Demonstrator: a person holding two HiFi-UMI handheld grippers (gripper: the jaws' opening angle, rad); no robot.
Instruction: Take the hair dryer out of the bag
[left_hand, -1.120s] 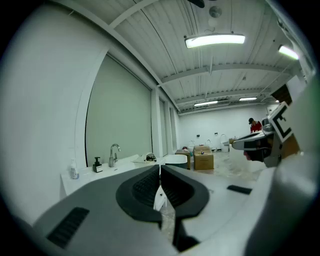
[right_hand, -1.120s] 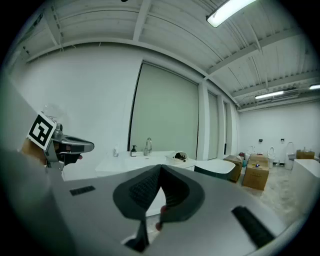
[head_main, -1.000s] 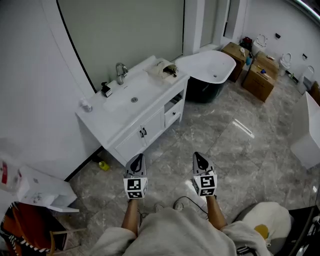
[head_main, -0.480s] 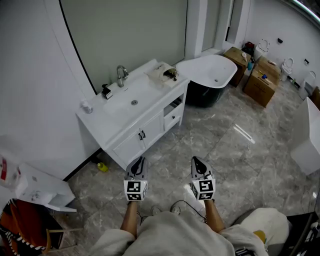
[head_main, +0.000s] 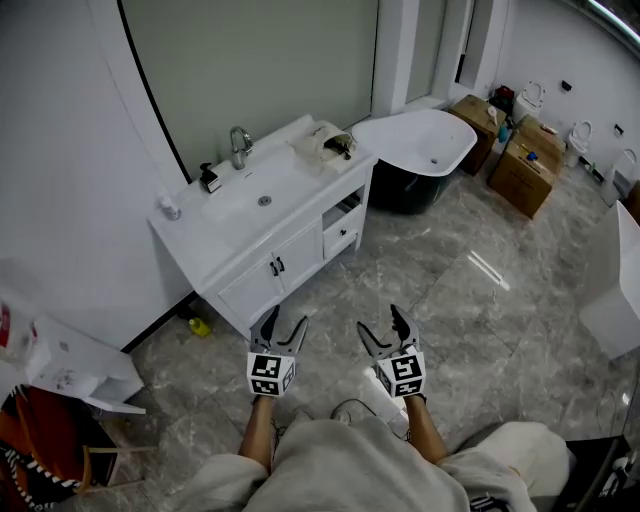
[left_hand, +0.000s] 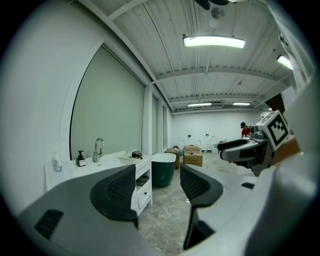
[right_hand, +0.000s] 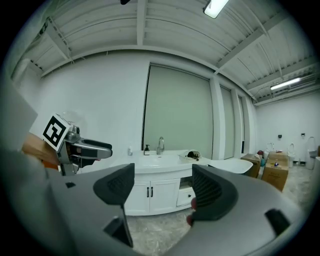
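Note:
A pale bag (head_main: 326, 142) lies on the right end of the white vanity top (head_main: 225, 215), with a dark hair dryer (head_main: 343, 143) showing at its mouth. It is small and far off in both gripper views, as the bag (left_hand: 134, 155) and the bag (right_hand: 190, 156). My left gripper (head_main: 278, 331) and right gripper (head_main: 385, 330) hang side by side over the marble floor, well short of the vanity. The jaws of both are opening and nothing is between them. Each gripper shows in the other's view: the right gripper (left_hand: 240, 150) and the left gripper (right_hand: 85, 148).
A faucet (head_main: 238, 144), a soap bottle (head_main: 209, 178) and a small bottle (head_main: 169, 209) stand on the vanity. A dark bathtub (head_main: 420, 140) adjoins its right end, with cardboard boxes (head_main: 522, 165) beyond. A white box (head_main: 70, 370) sits at left and a yellow item (head_main: 200, 326) lies by the vanity's foot.
Both grippers' jaws have gone from shut to spread apart. The left gripper has shifted a little over the floor, and the view has crept toward the vanity.

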